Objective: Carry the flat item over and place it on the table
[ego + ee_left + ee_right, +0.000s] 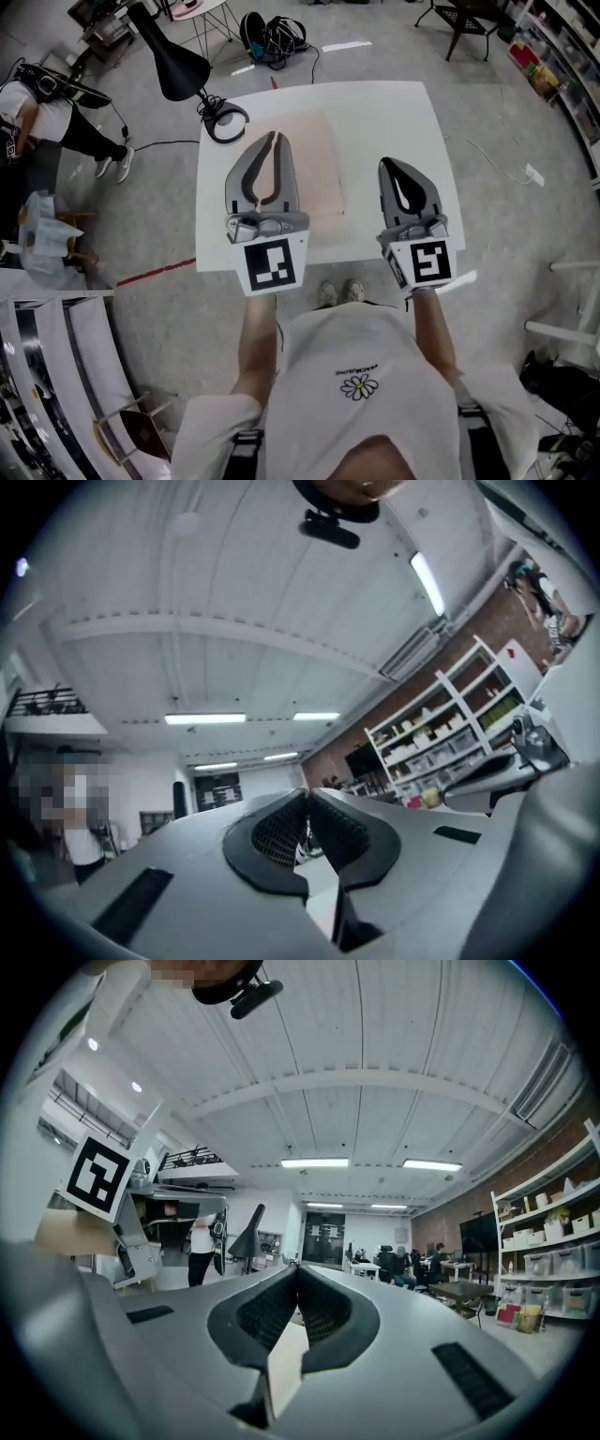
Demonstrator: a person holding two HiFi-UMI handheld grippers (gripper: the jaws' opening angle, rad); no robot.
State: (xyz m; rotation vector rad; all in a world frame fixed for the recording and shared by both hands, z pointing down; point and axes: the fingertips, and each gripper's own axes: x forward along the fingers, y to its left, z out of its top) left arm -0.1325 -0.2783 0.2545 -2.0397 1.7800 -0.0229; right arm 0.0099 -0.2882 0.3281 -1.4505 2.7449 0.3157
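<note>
On the white bench (394,131), the flat pink sheet (314,159) lies left of centre, held by neither claw. Above the near edge, the left claw (277,137) and right claw (386,162) are both clenched, jaws together, holding nothing.

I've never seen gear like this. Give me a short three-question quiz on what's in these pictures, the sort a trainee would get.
1. True or false: the pale pink sheet lies flat on the white table.
2. Pick one. The jaws of the left gripper are: A) wide apart; B) together, with nothing between them; C) clamped on the sheet.
3. Short answer: what dark object stands at the table's far left corner in the head view?

Key: 1 true. 2 B. 3 the black lamp.
</note>
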